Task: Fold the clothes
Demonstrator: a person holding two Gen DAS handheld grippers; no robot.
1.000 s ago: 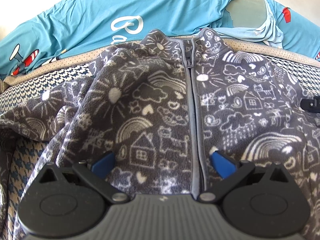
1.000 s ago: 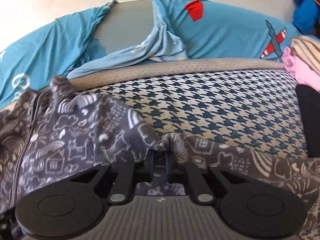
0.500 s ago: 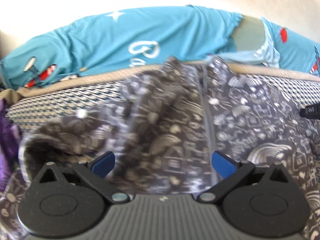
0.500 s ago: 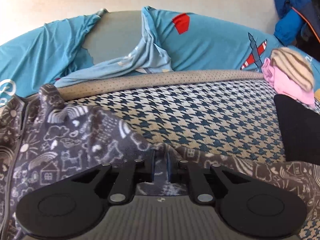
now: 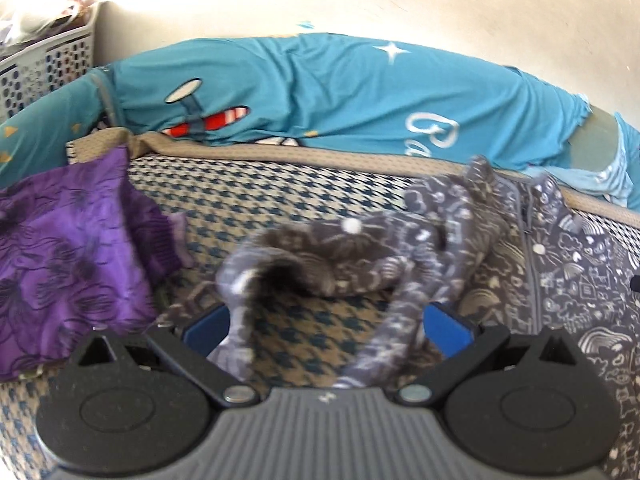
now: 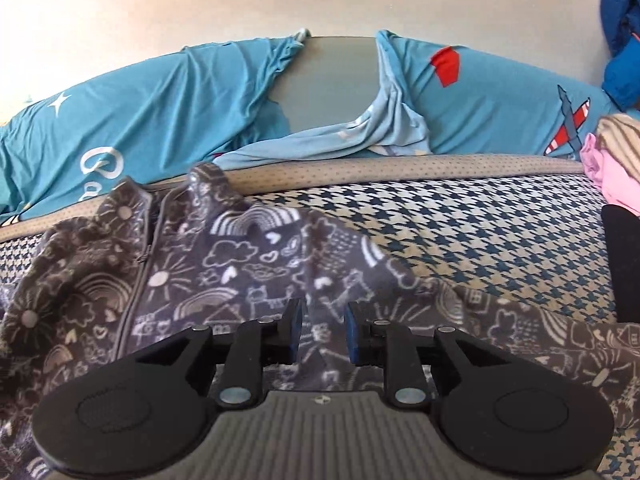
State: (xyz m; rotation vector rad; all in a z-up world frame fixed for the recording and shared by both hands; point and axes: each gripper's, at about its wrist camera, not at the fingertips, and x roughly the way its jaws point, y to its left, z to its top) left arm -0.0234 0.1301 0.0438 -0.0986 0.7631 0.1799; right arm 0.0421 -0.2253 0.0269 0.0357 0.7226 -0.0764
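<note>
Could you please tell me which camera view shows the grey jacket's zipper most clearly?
The right wrist view: the zipper runs sharp and unobstructed down the grey jacket. The left wrist view shows it only near the right edge, beside a blurred sleeve.

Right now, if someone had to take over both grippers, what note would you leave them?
Left gripper: open, holding nothing, over the jacket's loose left sleeve.
Right gripper: fingers slightly apart, no grip on the fleece beneath.
Grey doodle-print zip jacket: front up on the houndstooth mattress, zipped, collar toward the wall.
Done: jacket laid out.
Left: both sleeves folded in, then the body folded.
</note>
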